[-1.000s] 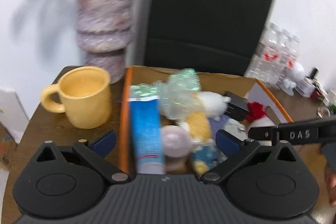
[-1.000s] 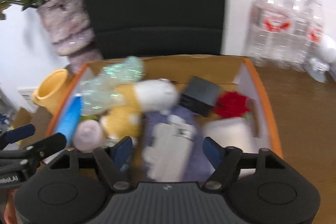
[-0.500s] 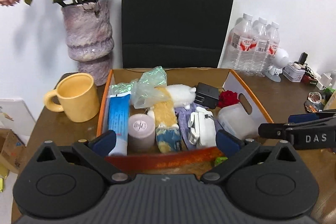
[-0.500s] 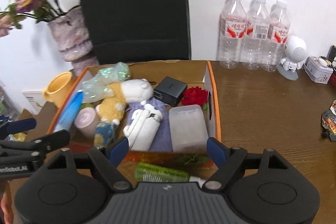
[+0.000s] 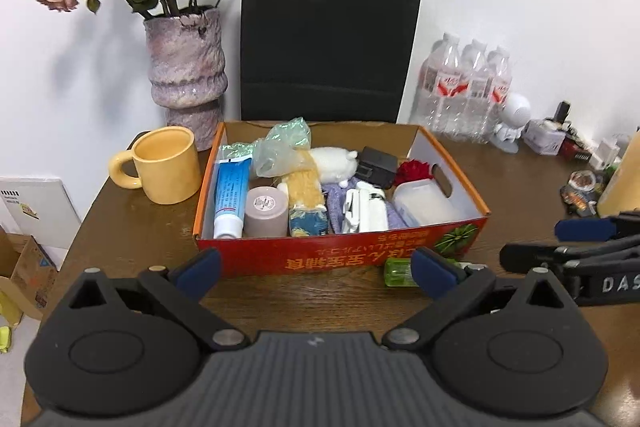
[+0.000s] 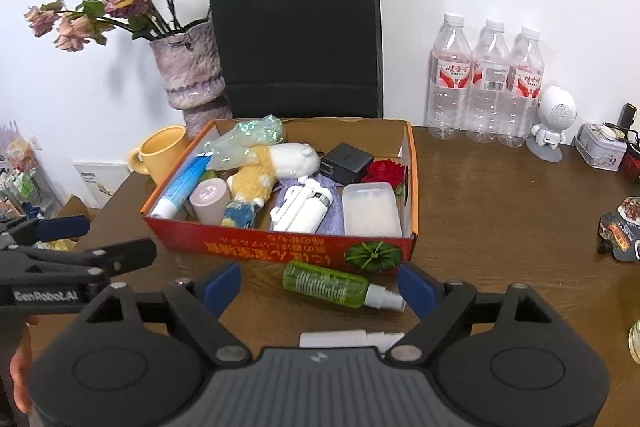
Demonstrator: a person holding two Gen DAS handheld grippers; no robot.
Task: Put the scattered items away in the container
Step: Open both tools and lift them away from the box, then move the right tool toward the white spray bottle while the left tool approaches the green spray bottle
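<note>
A red-and-orange cardboard box [image 5: 340, 261] [image 6: 280, 243] stands on the brown table. It holds a blue tube [image 5: 230, 193], a tape roll [image 5: 266, 211], a plush toy [image 6: 256, 181], a white gadget [image 6: 300, 209] and a clear tub [image 6: 370, 209]. A green spray bottle [image 6: 326, 285] [image 5: 396, 273] lies on the table against the box front, and a small white bottle [image 6: 340, 339] lies nearer. My right gripper [image 6: 320, 287] [image 5: 534, 242] hovers with its jaws opening; the green bottle shows between its pads, untouched. My left gripper [image 5: 316, 271] [image 6: 118, 239] is open and holds nothing.
A yellow mug [image 5: 166, 165], a vase of dried roses [image 5: 186, 67] and a black paper bag [image 5: 328, 39] stand left of and behind the box. Three water bottles [image 6: 486, 83], a white figurine [image 6: 554, 123] and a tin [image 6: 602, 151] line the back right. Small packets [image 6: 622, 231] lie at the right edge.
Both grippers have drawn back and risen from over the box, so the whole box and the green bottle in front of it now show. The right jaws stand wider.
</note>
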